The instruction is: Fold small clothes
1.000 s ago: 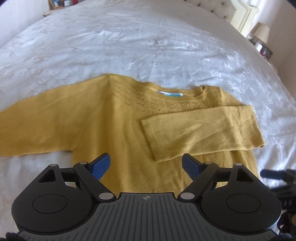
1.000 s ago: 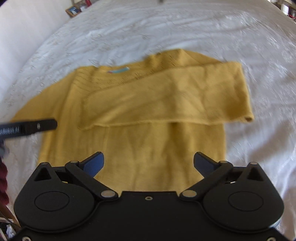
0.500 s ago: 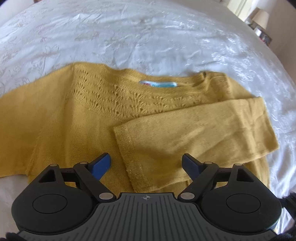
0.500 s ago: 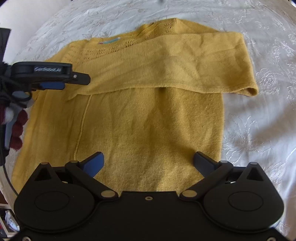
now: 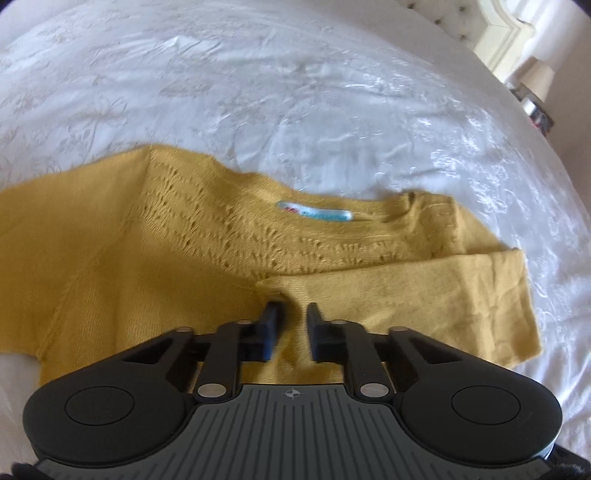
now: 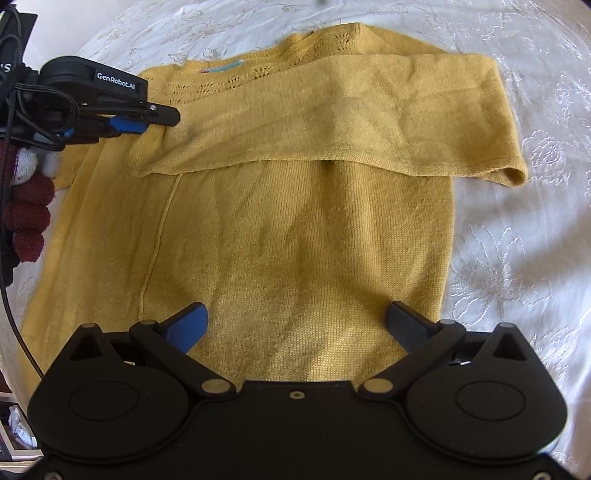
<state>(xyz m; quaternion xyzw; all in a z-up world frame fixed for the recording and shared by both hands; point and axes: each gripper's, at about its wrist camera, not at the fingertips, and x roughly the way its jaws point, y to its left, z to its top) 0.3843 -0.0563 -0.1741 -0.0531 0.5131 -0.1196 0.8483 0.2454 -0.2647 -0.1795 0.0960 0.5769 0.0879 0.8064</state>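
Note:
A mustard-yellow knit sweater lies flat on the white bedspread. One sleeve is folded across the chest; it also shows in the left wrist view. My left gripper has its jaws nearly closed around the cuff end of that sleeve; it shows from the side in the right wrist view. My right gripper is open and empty above the sweater's lower body. The other sleeve lies spread out to the left.
The bedspread reaches far behind the sweater. A headboard and a bedside lamp stand at the back right. A gloved hand in dark red holds the left gripper.
My left gripper moved down to the cuff of the folded sleeve and its jaws closed in from wide open. My right gripper lowered closer over the sweater body and stayed open.

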